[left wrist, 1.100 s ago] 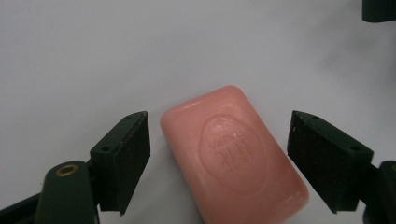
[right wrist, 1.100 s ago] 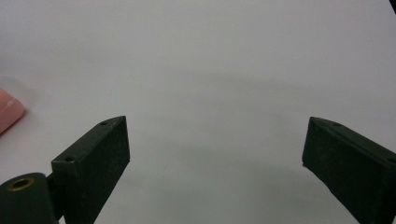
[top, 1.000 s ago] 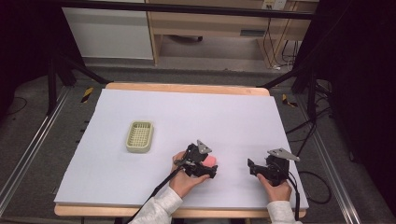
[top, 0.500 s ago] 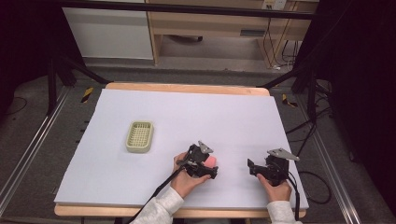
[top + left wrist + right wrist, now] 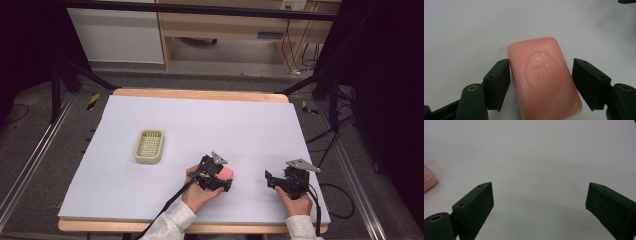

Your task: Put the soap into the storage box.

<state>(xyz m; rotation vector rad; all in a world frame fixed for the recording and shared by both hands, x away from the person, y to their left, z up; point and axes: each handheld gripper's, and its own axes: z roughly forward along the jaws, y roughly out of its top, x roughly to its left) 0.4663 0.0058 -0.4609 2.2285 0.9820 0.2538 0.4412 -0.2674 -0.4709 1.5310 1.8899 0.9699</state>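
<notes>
A pink soap bar (image 5: 544, 77) with an embossed stamp lies flat on the white table cover (image 5: 200, 125). My left gripper (image 5: 541, 75) straddles it and its jaws have just been closing. The left pad (image 5: 501, 82) touches the bar's side, while a thin strip of table still shows before the right pad (image 5: 586, 82). In the high view the soap (image 5: 227, 172) sits at the tips of the left gripper (image 5: 225, 178), near the front middle. My right gripper (image 5: 270, 180) rests to its right, open over bare table (image 5: 539, 195), with a corner of the soap (image 5: 427, 180) at its far left.
A small pale green slatted basket (image 5: 149, 146) stands on the left half of the table. The wooden table edge (image 5: 200, 94) runs along the back. Black frame legs and cables flank both sides on the floor.
None of the hands or objects has visibly shifted in the high view; the soap and basket stay where they were.
</notes>
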